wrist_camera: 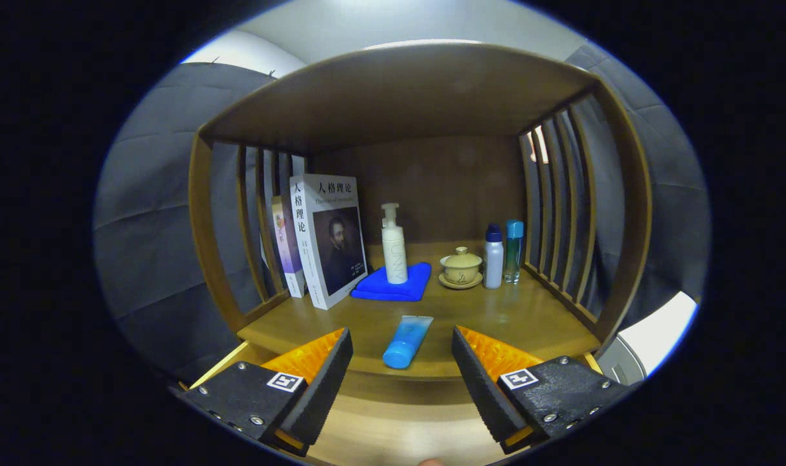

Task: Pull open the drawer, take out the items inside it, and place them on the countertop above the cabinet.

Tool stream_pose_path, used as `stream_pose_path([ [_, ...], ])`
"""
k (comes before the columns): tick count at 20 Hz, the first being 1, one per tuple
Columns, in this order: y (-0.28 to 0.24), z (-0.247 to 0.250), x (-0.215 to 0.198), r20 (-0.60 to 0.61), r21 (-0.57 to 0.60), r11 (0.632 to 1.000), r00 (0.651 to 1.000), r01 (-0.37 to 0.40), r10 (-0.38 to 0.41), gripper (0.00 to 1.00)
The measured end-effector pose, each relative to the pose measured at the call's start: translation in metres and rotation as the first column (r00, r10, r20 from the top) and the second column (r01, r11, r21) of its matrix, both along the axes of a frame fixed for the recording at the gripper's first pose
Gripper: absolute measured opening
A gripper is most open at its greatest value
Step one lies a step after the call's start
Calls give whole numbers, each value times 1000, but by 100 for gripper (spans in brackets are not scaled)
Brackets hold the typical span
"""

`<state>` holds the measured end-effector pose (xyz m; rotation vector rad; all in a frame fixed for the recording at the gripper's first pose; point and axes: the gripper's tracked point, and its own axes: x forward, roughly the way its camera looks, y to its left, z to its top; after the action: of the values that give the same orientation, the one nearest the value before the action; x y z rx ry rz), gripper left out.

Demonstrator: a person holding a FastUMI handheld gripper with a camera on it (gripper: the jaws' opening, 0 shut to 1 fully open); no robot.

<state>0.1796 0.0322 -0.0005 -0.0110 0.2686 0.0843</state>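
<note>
My gripper point(401, 382) is open, its two fingers spread wide with nothing pressed between them. Just ahead, in the gap between the fingertips, a blue tube point(406, 340) lies on the wooden countertop point(529, 317) near its front edge, cap end towards me. Below the countertop's edge, under the fingers, a pale wooden surface point(399, 430) shows; I cannot tell whether it is the drawer's front or its inside.
Further back on the countertop stand two books point(325, 236) at the left, a white pump bottle point(393, 246) on a folded blue cloth point(393, 285), a lidded cup on a saucer point(461, 267), and two small bottles point(502, 254). Slatted wooden sides and a top board enclose the shelf.
</note>
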Motion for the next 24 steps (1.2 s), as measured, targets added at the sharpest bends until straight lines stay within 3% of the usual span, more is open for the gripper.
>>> stream_pose_path([
  [7,7,9,-67,121,-47,999,993,-4,9,95],
  [16,18,-13,-142,163,-73,997,986,-14,25,95],
  [24,26,-63,-195,111,-55,998,993,-33,39,95],
])
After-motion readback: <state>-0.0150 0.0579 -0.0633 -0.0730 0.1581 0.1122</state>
